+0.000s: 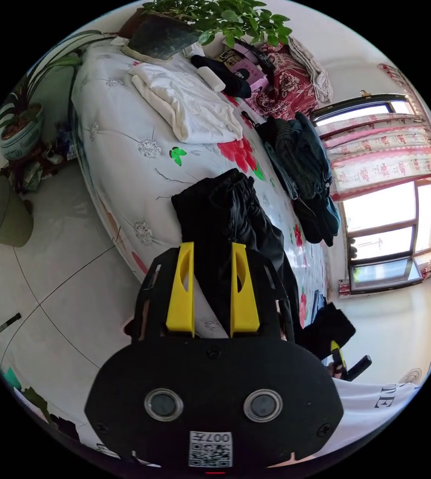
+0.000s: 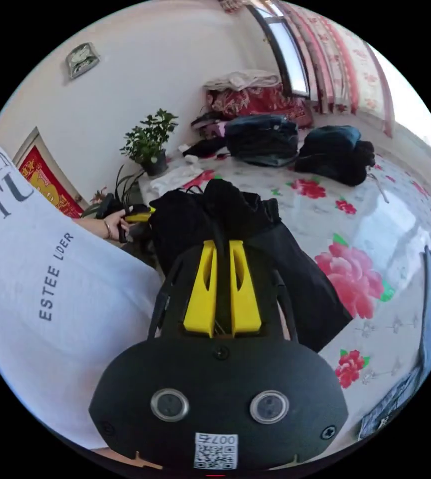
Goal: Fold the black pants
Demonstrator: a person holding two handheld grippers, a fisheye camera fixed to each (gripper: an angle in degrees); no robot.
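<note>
The black pants (image 1: 225, 209) lie bunched on the flowered bed (image 1: 125, 144), one end heaped just ahead of the left gripper (image 1: 214, 249) and the rest trailing back along the bed's edge past its right side. In the left gripper view the yellow jaws stand a little apart with black cloth running between them, but whether both jaws press on it cannot be told. In the right gripper view the pants (image 2: 295, 279) rise in a mound straight ahead of the right gripper (image 2: 221, 247), and a leg spreads flat to its right over the bed (image 2: 405, 209). Here the jaws are drawn nearly together with a thin fold of the black cloth pinched in the slit between them.

Beyond the pants, the left gripper view shows a folded white cloth (image 1: 185, 102) farther ahead, a potted plant (image 1: 195, 22) past that at the bed's far end, and a pile of dark clothes (image 1: 305, 169) to the right near the window (image 1: 385, 219). To the left lies the tiled floor (image 1: 50, 259).

The right gripper view adds the person's white shirt (image 2: 40, 309) at the left, with a hand (image 2: 118, 219) holding the left gripper (image 2: 138, 215) beside the pants. Two dark clothing piles (image 2: 262, 137) sit far ahead, and a red pillow (image 2: 255, 100) beyond them.
</note>
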